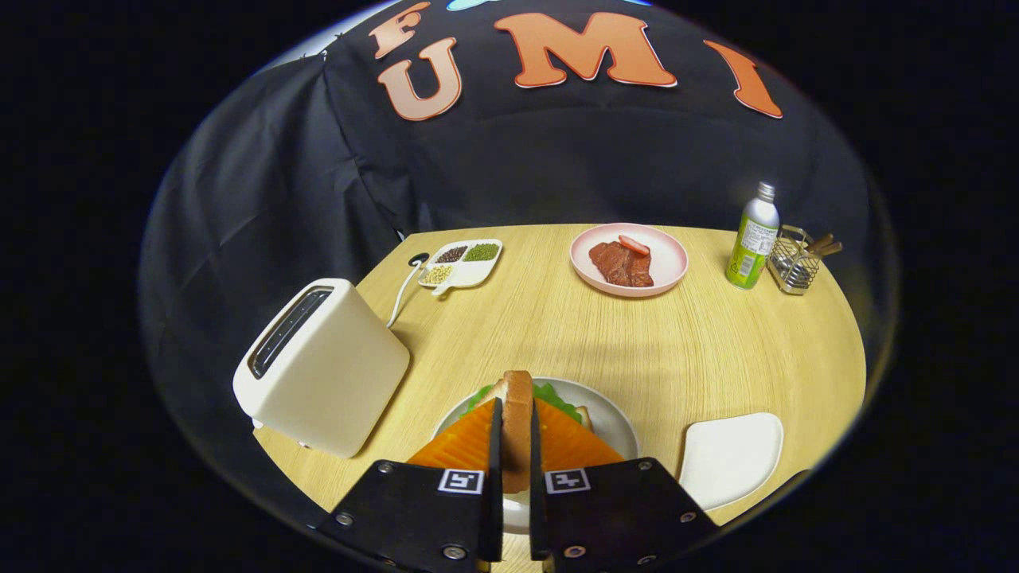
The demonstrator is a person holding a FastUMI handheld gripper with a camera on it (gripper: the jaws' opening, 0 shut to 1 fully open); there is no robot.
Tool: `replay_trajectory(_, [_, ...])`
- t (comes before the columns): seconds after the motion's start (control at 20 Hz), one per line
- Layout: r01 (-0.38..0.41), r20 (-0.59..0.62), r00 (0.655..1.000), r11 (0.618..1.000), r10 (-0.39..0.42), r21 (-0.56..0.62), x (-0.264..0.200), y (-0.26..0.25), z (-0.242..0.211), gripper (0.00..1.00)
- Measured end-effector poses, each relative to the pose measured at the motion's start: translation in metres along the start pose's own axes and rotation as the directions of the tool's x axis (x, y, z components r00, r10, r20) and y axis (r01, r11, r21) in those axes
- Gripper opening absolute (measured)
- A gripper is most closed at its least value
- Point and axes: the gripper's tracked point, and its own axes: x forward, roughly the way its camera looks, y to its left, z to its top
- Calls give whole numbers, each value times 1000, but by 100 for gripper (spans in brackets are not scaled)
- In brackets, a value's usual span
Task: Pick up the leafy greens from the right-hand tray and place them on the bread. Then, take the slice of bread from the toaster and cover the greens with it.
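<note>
The gripper (516, 446) has its two fingers clamped on a slice of bread (517, 422), which stands on edge between them with its crust rising just above the fingertips. Directly under and just ahead of the fingers sits a round plate (617, 422), and on it the leafy greens (557, 395) peek out on both sides of the held slice, lying on a lower piece of bread (583, 415) whose corner shows at the right of the greens. To the right of the fingers, close by, lies a white tray (728, 458), bare on top. To the left of the fingers stands a white toaster (318, 366), its slot facing up and its cord trailing away across the wooden table (637, 342). Well beyond the fingers rests a pink plate (629, 259) with pieces of meat on it, a small divided dish (462, 264) of beans to its left, and a green bottle (752, 236) beside a wire basket (796, 259) to its right.
</note>
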Motion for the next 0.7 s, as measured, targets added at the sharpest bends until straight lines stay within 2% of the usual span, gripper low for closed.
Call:
replay_trajectory(0.3, [39,-41,999,997,-36,67,10,-42,-22,27])
replay_trajectory(0.45, [60,-62,997,995,-56,78,15,-56,-34,37])
replay_trajectory(0.7, [82,-39,996,994,-79,71,10,-63,-28,45])
